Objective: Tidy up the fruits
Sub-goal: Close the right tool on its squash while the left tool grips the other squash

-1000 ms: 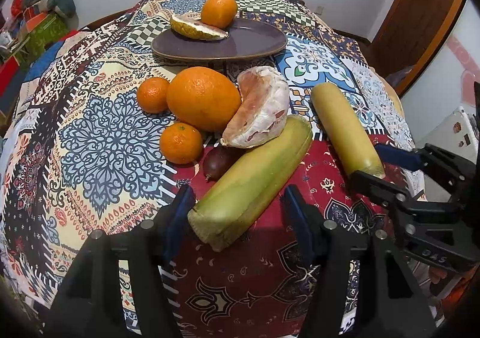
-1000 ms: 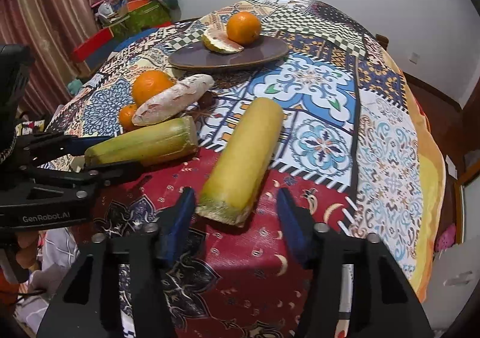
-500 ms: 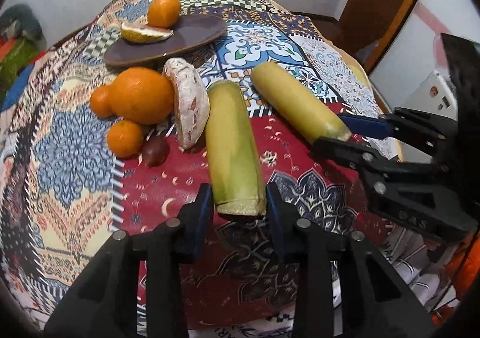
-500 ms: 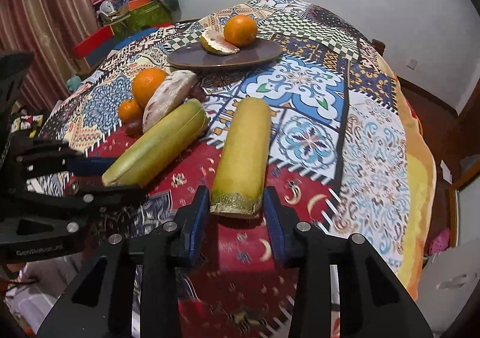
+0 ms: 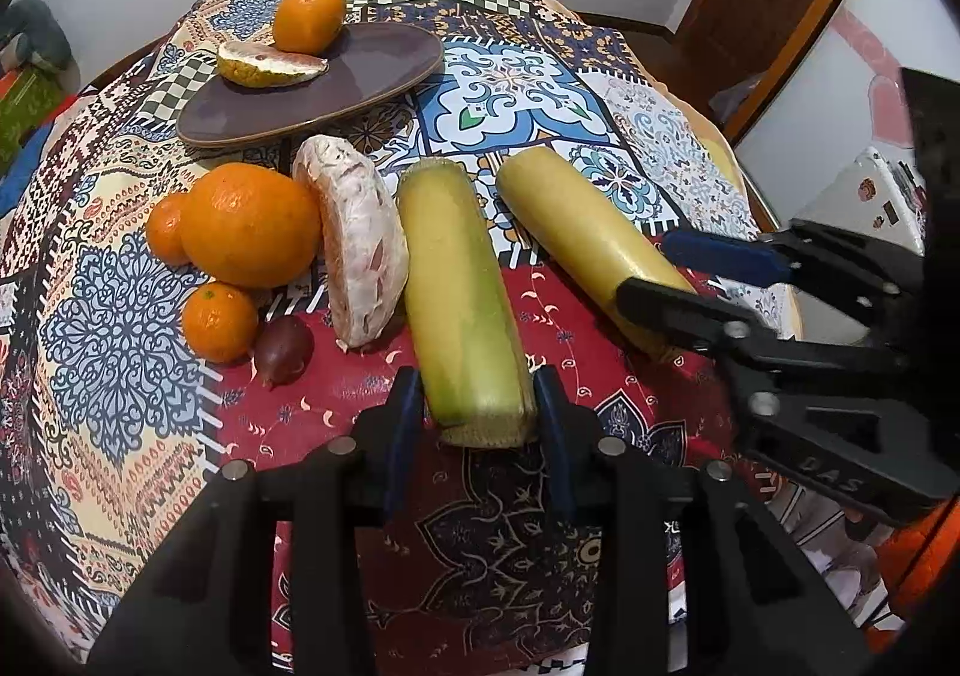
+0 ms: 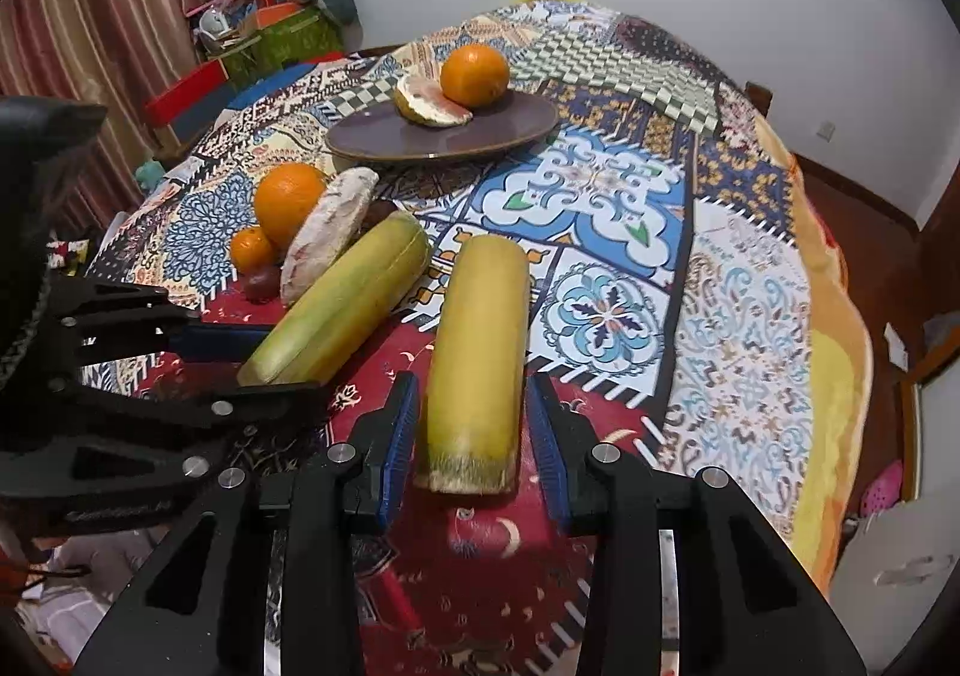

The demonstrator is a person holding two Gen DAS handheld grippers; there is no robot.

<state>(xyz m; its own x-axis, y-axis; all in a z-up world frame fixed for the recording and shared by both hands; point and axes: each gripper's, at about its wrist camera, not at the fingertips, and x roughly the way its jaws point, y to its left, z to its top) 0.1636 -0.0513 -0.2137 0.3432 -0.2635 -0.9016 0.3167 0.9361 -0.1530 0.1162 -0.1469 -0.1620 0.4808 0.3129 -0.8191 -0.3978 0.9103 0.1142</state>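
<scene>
- Two cut yellow-green stalks on the desk: my left fingers opening around the greener stalk, my right fingers clamped on the yellower stalk.
- Four oranges, one on the plate.
- Two pomelo pieces, one plated.

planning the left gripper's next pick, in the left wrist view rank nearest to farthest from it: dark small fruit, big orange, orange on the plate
1. dark small fruit, on the red cloth patch just left of the left gripper.
2. big orange, farther back on the left.
3. orange on the plate, at the far side.
</scene>
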